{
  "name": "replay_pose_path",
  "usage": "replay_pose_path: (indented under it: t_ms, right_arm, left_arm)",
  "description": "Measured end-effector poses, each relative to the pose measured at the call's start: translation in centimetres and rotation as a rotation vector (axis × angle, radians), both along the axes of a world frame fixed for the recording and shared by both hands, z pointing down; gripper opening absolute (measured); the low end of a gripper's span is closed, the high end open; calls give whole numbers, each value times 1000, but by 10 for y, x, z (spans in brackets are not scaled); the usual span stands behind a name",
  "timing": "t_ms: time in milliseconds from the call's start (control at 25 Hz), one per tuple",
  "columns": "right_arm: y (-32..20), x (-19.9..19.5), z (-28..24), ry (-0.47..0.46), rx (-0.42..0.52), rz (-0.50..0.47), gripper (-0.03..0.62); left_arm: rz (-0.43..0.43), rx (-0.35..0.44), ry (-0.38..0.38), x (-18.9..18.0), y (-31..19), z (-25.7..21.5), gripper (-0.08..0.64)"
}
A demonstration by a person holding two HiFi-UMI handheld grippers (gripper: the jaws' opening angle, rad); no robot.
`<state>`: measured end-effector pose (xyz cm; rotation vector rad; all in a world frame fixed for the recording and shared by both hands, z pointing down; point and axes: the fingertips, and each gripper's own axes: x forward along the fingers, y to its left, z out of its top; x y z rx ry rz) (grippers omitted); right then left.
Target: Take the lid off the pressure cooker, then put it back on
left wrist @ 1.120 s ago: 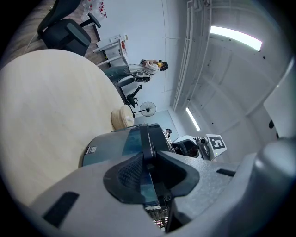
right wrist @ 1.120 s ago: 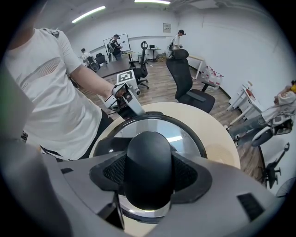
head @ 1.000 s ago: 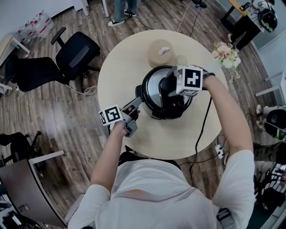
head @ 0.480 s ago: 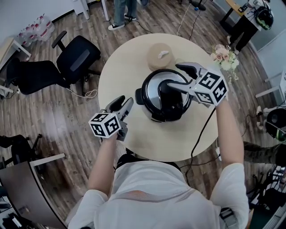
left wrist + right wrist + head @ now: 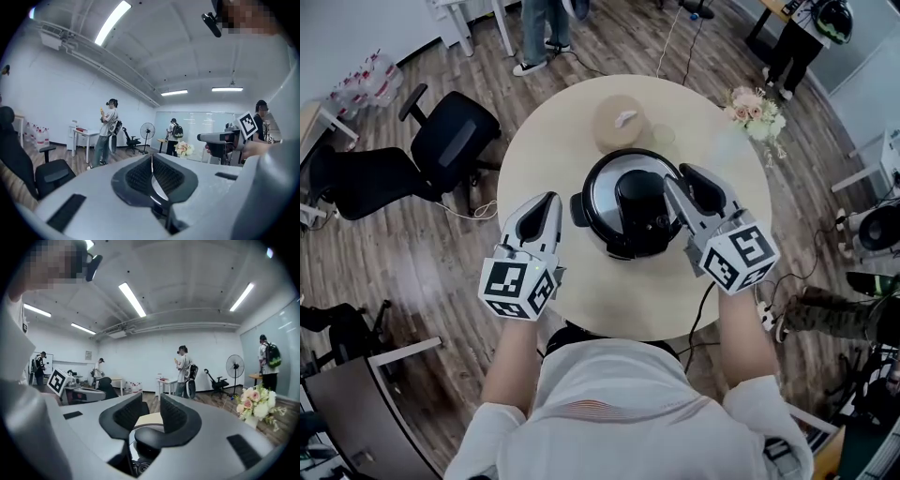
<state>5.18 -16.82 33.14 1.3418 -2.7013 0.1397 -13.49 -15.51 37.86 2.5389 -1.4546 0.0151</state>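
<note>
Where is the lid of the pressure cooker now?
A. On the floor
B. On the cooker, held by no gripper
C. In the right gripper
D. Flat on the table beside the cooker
B: the head view shows the lid seated on the pressure cooker; the left gripper and right gripper have just been closing their fingers with nothing between them.

Head view overhead; level gripper views share flowers [image 5: 757, 114].
</note>
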Motion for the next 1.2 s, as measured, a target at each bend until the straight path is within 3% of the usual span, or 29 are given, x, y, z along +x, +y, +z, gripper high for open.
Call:
replay_pose_path:
  t_ms: [280, 400, 520, 1200]
  right_arm:
    - [35, 20, -18, -52, 111, 160, 2]
    - [41, 31, -23, -61, 139, 215, 2]
    - [42, 38, -20, -38, 144, 252, 2]
    - [42, 42, -10, 15, 108, 261, 2]
  left_arm:
    - [29, 83, -96, 30, 12, -32, 5]
    - [29, 100, -140, 39, 15, -33, 5]
    - [40, 95, -127, 43, 17, -31, 5]
    - [52, 102, -120, 46, 20, -38, 5]
